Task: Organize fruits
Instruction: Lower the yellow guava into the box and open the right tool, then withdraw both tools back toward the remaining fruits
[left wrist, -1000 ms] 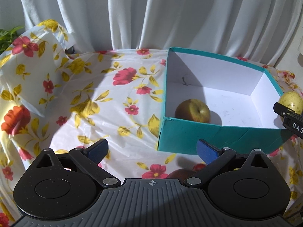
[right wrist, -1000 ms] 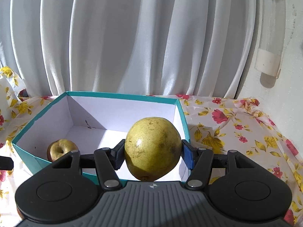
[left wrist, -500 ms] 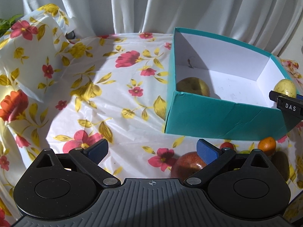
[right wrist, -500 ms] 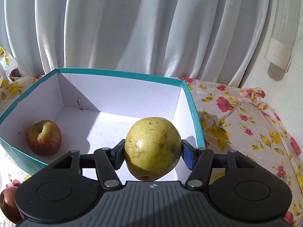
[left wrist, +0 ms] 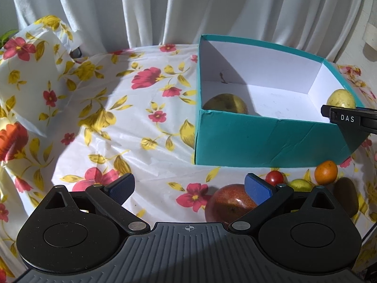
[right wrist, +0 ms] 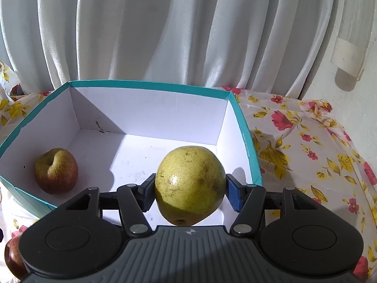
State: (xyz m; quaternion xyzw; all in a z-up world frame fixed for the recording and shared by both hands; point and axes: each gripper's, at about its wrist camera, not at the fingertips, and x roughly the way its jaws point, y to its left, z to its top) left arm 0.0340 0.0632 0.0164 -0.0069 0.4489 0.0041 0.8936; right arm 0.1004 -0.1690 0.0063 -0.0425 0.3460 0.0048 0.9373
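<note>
Your right hand-held gripper (right wrist: 189, 189) squeezes the yellow fruit (right wrist: 189, 185) just over the near right part of the teal box (right wrist: 150, 85). Next, lower it and let go gently. Your left hand-held gripper (left wrist: 188, 187) is open and empty, beside the red apple (left wrist: 229, 206).

apple (right wrist: 56, 170) in box (right wrist: 146, 85), left | pear (right wrist: 190, 185) above box, right

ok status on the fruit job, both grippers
Right gripper shut on pear, over teal box. Left gripper open, nothing in it. One apple in box, drop spot clear.
</note>
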